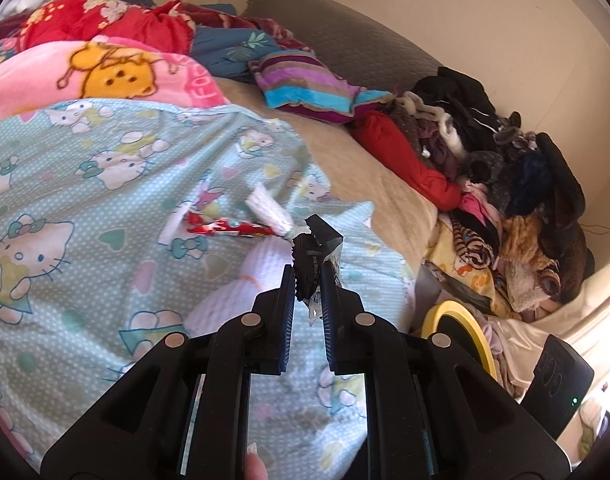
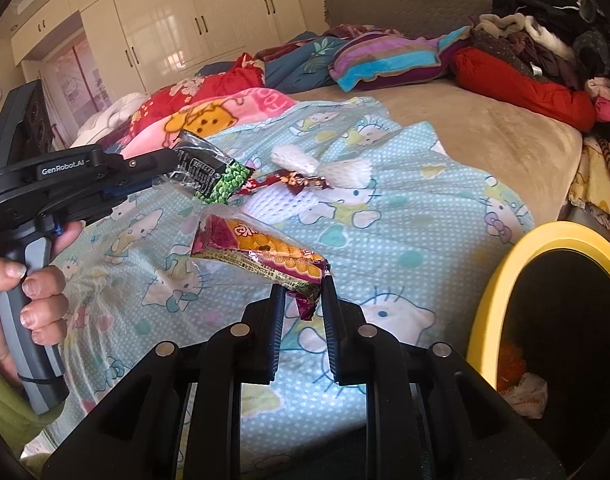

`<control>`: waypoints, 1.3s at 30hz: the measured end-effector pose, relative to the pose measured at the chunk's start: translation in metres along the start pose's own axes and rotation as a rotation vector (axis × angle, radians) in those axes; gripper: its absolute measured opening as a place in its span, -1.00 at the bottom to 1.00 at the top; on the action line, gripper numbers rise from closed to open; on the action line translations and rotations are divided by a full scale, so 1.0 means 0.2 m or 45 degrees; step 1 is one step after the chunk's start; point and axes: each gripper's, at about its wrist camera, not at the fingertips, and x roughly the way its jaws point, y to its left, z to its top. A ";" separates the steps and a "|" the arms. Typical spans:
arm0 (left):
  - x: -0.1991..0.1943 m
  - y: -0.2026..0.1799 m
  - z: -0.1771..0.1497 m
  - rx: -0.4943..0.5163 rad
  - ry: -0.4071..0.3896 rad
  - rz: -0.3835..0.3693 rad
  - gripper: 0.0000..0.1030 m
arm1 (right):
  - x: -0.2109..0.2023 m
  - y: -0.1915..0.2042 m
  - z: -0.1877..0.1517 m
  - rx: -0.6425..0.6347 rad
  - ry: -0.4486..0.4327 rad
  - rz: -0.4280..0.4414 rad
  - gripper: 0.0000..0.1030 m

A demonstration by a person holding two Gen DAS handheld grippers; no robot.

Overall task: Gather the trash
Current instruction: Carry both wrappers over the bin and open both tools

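My left gripper [image 1: 308, 270] is shut on a black-and-green snack wrapper [image 1: 315, 248], held above the Hello Kitty blanket [image 1: 85, 168]; it also shows in the right wrist view [image 2: 173, 164] with the wrapper [image 2: 211, 178]. My right gripper [image 2: 303, 288] is shut on a red-and-orange snack bag [image 2: 261, 254], held above the blanket [image 2: 405, 216]. A red candy wrapper [image 1: 225, 227] and white foam netting [image 1: 269, 210] lie on the blanket; they also show in the right wrist view: the wrapper [image 2: 297, 180], the netting [image 2: 345, 170]. A yellow-rimmed black bin [image 2: 545, 320] stands at the right, with trash inside.
The bin's yellow rim [image 1: 465, 320] shows beside the bed. A clothes pile [image 1: 505, 180] lies along the bed's right side. A striped pillow [image 1: 313, 88] and folded quilts [image 1: 105, 28] are at the head. Wardrobes [image 2: 177, 28] stand behind.
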 end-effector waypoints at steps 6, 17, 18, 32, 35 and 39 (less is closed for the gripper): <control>0.00 -0.10 -0.01 0.046 0.011 -0.036 -0.84 | -0.08 -0.08 -0.01 0.050 -0.027 -0.027 -0.65; 0.01 -0.26 -0.03 0.115 0.027 -0.086 -0.84 | -0.20 -0.21 -0.04 0.128 -0.078 -0.069 -0.65; 0.01 -0.27 -0.03 0.116 0.029 -0.091 -0.84 | -0.21 -0.22 -0.04 0.133 -0.082 -0.070 -0.65; 0.03 -0.42 -0.08 0.190 0.058 -0.145 -0.84 | -0.33 -0.35 -0.06 0.200 -0.137 -0.142 -0.65; 0.03 -0.45 -0.09 0.204 0.063 -0.156 -0.84 | -0.35 -0.38 -0.06 0.213 -0.147 -0.156 -0.65; 0.04 -0.48 -0.11 0.220 0.068 -0.167 -0.84 | -0.37 -0.40 -0.07 0.229 -0.160 -0.169 -0.65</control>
